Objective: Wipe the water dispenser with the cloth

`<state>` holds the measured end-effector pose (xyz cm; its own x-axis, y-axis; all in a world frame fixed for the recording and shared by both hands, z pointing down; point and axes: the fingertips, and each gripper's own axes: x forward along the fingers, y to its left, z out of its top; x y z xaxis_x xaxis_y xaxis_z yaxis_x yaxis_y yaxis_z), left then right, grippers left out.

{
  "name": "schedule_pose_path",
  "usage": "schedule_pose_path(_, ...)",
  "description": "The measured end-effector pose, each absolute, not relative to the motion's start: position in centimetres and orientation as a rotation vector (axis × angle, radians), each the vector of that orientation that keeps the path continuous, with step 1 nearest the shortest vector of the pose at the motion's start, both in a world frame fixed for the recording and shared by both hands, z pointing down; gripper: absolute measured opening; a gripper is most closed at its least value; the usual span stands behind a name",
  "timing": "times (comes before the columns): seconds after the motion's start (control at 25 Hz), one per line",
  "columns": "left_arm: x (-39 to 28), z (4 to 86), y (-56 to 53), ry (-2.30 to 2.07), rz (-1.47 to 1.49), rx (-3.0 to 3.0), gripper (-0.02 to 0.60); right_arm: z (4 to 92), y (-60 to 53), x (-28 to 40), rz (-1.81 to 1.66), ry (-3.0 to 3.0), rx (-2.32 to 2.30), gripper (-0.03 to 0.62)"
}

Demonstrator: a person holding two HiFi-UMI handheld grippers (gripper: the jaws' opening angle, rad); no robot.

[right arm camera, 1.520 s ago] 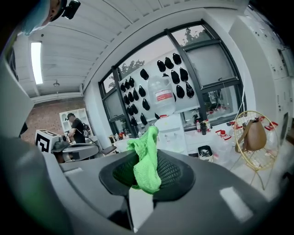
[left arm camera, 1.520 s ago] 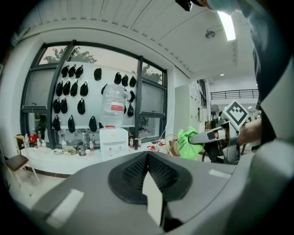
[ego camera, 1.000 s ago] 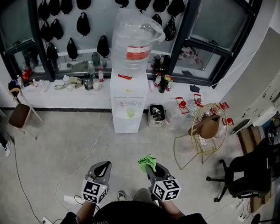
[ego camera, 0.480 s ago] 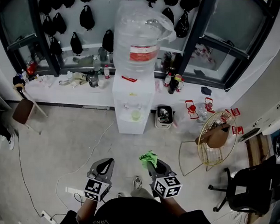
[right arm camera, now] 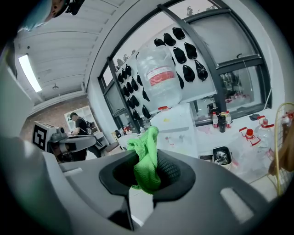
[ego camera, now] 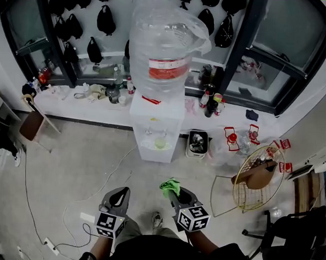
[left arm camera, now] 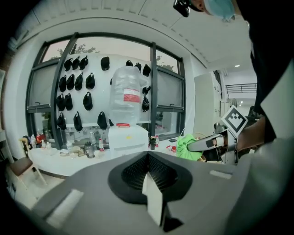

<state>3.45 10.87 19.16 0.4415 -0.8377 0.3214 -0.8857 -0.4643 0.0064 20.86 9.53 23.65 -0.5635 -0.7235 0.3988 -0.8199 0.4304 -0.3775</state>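
Clamping a crumpled bright green cloth (right arm camera: 146,158) between its jaws, the right gripper (ego camera: 175,193) hangs low over the grey concrete floor (ego camera: 87,167), the cloth's free end poking up past the tips. Just beside it, the left gripper (left arm camera: 148,161) has its jaws pressed together on nothing. Both point toward the white floor-standing water dispenser (ego camera: 155,126), well apart from them, topped by a large clear plastic bottle (ego camera: 165,41) with a red label.
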Motion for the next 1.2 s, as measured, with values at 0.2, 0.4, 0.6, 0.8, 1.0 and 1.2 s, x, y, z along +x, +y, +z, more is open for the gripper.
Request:
schedule_pose_path(0.2,2.6,20.6,10.1,-1.543,0.429,2.453,0.002,25.2,8.3,19.9,0.854,-2.503,1.303,0.092)
schedule_pose_path(0.4,2.0,22.6,8.0,-1.494,0.447,2.461,0.002,27.1,5.7,19.2,0.860,-2.494,1.338,0.092)
schedule_pose_path(0.6,-0.2,24.3,4.9,-1.471,0.446,2.454,0.002,28.2,4.2,17.2,0.881,-2.455,1.372,0.092)
schedule_pose_path(0.8,-1.9,26.5,0.2,-1.410,0.439,2.474,0.002,29.6,0.8,15.3,0.897,-2.435,1.444,0.092)
schedule_pose_path(1.0,-4.1,30.4,-3.2,-1.342,0.440,2.438,0.002,33.1,-0.8,13.3,0.942,-2.326,1.488,0.092)
schedule_pose_path(1.2,-5.2,35.0,-7.0,-1.302,0.426,2.443,0.002,37.3,-4.0,11.5,0.930,-2.279,1.502,0.092)
